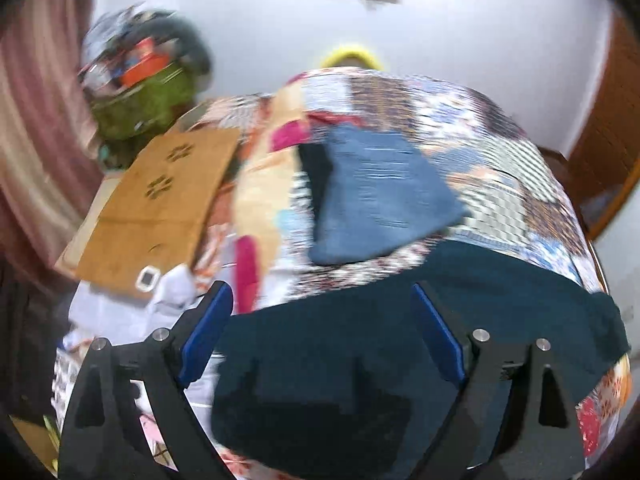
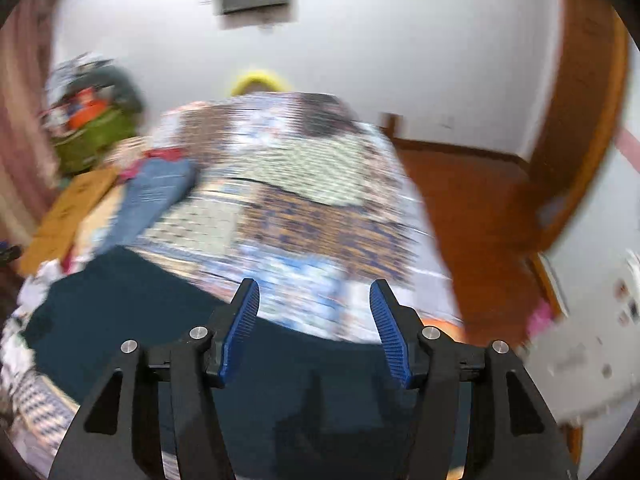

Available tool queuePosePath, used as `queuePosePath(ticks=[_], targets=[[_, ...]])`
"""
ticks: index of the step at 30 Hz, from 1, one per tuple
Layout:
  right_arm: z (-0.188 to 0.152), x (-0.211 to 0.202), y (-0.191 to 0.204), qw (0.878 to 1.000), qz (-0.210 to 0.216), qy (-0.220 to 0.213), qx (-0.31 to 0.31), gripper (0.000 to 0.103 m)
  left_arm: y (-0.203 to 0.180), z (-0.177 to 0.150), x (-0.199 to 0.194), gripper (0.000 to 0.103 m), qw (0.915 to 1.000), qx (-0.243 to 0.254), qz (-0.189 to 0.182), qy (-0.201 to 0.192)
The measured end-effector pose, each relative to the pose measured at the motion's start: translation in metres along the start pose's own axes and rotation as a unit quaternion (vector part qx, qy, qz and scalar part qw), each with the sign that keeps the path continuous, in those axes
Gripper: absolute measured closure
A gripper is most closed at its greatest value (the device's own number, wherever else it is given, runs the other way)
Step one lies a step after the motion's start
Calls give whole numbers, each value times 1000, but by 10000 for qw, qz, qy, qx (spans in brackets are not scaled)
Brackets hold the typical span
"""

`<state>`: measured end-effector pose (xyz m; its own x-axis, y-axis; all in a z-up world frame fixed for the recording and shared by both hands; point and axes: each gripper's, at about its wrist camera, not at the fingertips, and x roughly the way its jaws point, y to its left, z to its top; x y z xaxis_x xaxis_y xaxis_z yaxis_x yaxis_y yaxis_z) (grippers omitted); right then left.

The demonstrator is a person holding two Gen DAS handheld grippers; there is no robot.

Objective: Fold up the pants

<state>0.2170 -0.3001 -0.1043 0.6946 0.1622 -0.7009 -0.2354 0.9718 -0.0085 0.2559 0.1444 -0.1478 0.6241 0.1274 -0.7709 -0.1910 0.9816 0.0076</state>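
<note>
Dark teal pants (image 1: 320, 340): matt, soft cloth.
Folded blue denim jeans (image 1: 380, 196): coarse woven cloth.
Patchwork bedspread (image 2: 304, 208): printed cloth.
Left tongs (image 1: 322, 336): matt black plastic, ribbed blue pads (image 1: 208, 332), metal pins.
Brown cardboard sheet (image 1: 160, 208): matt.

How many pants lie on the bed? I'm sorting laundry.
2: dark teal pants spread along the near edge under both open tongs, and folded blue jeans farther back. Others may be hidden.
</note>
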Motion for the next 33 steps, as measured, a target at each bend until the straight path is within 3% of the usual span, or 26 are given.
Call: queuePosePath(ticks=[4, 9, 15, 21, 24, 26, 29, 33], targets=[[20, 29, 66, 9971, 564, 89, -497, 49, 55, -5, 21, 13, 9988, -333, 294, 208], [35, 74, 127, 9899, 992, 307, -961, 49, 99, -24, 66, 13, 9943, -716, 257, 750], [43, 140, 181, 9783, 1413, 786, -1299, 49, 101, -48, 118, 14, 9888, -731, 57, 1302], [45, 204, 211, 9651, 1717, 1450, -1346, 49, 89, -52, 168, 25, 9780, -760, -441, 1893], [41, 225, 218, 9560, 1977, 1789, -1222, 49, 85, -51, 178, 28, 9760, -811, -592, 1935], [37, 235, 221, 9507, 2087, 1962, -1188, 49, 83, -52, 177, 40, 9760, -822, -690, 1895], [32, 238, 228, 9453, 2182, 2035, -1317, 62, 82, -55, 166, 62, 9763, -869, -899, 1768], [32, 230, 232, 9477, 2107, 1930, -1424, 80, 75, -54, 154, 66, 9832, -770, -641, 1527]])
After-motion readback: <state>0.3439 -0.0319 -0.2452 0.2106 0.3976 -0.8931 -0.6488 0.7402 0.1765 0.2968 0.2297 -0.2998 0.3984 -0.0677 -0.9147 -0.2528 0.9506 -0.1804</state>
